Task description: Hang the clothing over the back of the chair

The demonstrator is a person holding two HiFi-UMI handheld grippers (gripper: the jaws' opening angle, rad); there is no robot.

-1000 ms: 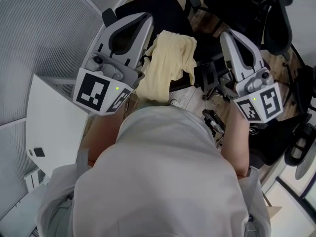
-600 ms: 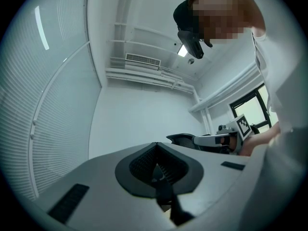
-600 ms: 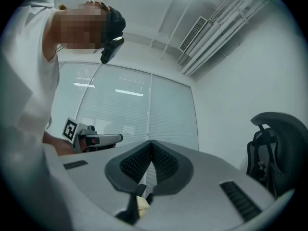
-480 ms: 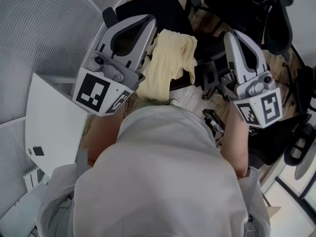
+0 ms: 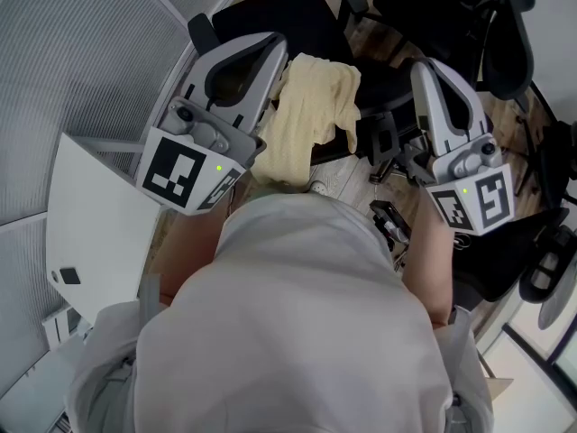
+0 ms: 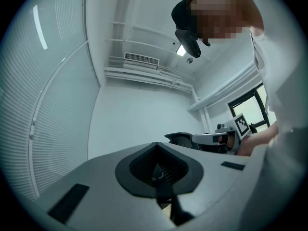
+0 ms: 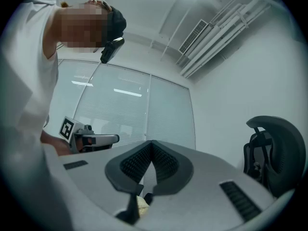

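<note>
A pale yellow garment [image 5: 306, 120] lies draped over the back of a black office chair [image 5: 279, 16], right in front of the person and between the two grippers. My left gripper [image 5: 273, 43] hovers at the garment's left side, and its jaws [image 6: 156, 166] are shut with nothing between them. To the right of the garment, my right gripper [image 5: 424, 66] is also shut and empty, with its pads meeting [image 7: 150, 160]. Neither gripper touches the cloth. A sliver of yellow [image 7: 142, 205] shows below the right gripper's jaws. Both gripper views tilt up toward the ceiling.
A white desk [image 5: 90, 233] stands at the left, beside a ribbed grey wall [image 5: 81, 52]. More black office chairs [image 5: 487, 25] crowd the right over a wooden floor, and one headrest [image 7: 276, 148] shows in the right gripper view. The person's torso fills the lower head view.
</note>
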